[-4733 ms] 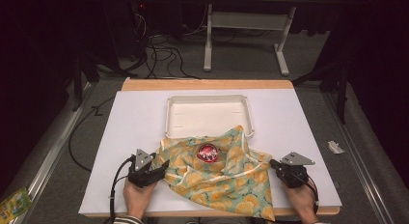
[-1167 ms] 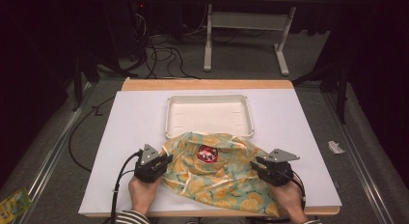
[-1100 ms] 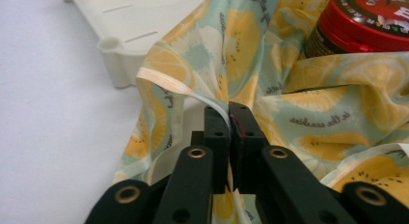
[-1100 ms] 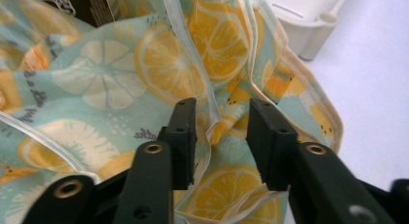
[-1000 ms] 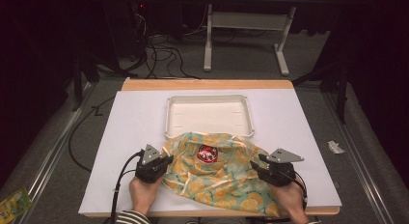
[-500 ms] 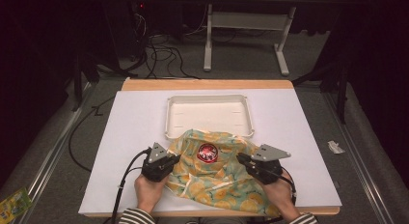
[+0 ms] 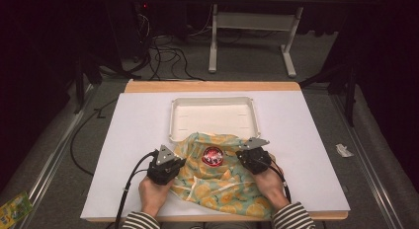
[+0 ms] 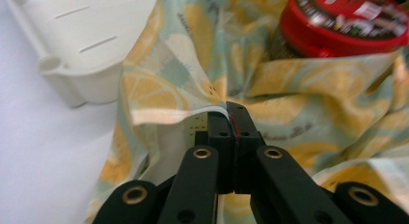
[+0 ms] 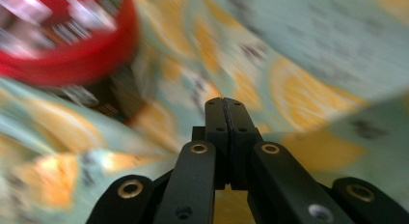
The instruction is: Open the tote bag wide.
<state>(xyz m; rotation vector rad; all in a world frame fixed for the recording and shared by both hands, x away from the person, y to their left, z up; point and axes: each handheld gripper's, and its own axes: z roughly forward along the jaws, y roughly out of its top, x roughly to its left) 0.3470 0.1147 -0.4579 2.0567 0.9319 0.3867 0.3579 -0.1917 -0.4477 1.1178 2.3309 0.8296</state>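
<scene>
Beside the red-lidded jar (image 7: 213, 156) | both my grippers, left (image 7: 170, 166) and right (image 7: 248, 159), pinch the lemon cloth (image 7: 222, 182) | step: wrapping | next: fold edges over lid.

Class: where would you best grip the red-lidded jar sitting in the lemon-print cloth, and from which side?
Probably across the red lid rim, from straight above: the jar stands upright, and the lemon-print cloth bunched around it hides its sides.
</scene>
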